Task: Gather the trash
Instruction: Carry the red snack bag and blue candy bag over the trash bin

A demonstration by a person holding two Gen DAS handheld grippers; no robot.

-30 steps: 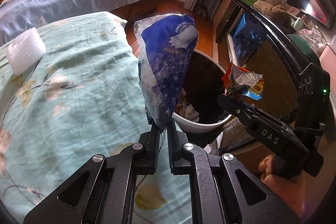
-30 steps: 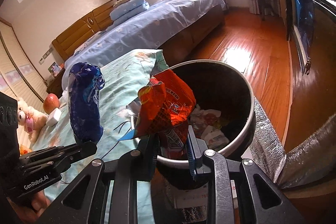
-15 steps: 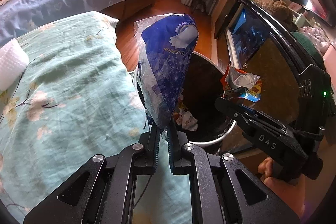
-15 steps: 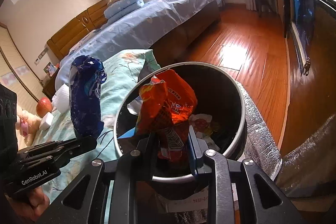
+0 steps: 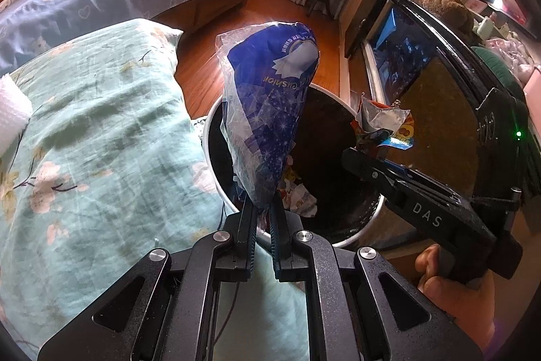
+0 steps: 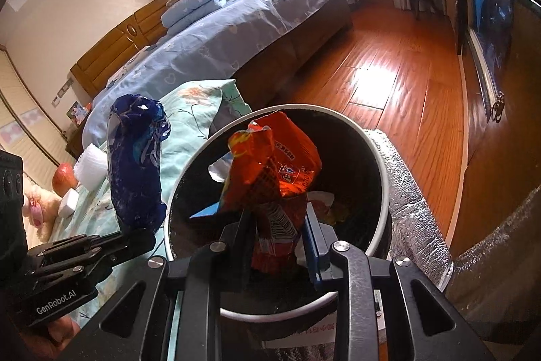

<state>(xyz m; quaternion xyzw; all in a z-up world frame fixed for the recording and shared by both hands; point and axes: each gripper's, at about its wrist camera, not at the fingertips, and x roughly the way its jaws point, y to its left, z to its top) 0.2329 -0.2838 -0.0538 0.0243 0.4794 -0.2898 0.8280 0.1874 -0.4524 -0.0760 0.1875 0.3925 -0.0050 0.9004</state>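
My left gripper (image 5: 262,208) is shut on the bottom corner of a blue plastic wrapper (image 5: 270,97), which stands upright over the near left rim of a round white bin (image 5: 367,224) with a black liner. Crumpled trash lies at the bin's bottom. My right gripper (image 6: 279,219) is shut on a red snack wrapper (image 6: 274,164), held above the bin's (image 6: 382,158) opening. The right wrist view also shows the blue wrapper (image 6: 135,164) and the left gripper (image 6: 138,235) at the left. The left wrist view shows the red wrapper (image 5: 382,124) at the right, over the bin.
A bed with a green floral cover (image 5: 84,141) lies left of the bin, bearing a white foam piece (image 5: 10,114) and an apple (image 6: 64,178). A blue-covered bed (image 6: 236,32) stands behind. A dark cabinet (image 5: 439,97) flanks the right; silver foil sheeting (image 6: 412,192) lies beside the bin.
Both grippers moved closer to the bin with their wrappers, so it fills more of each view. The right gripper's fingers stand slightly wider around the red wrapper.
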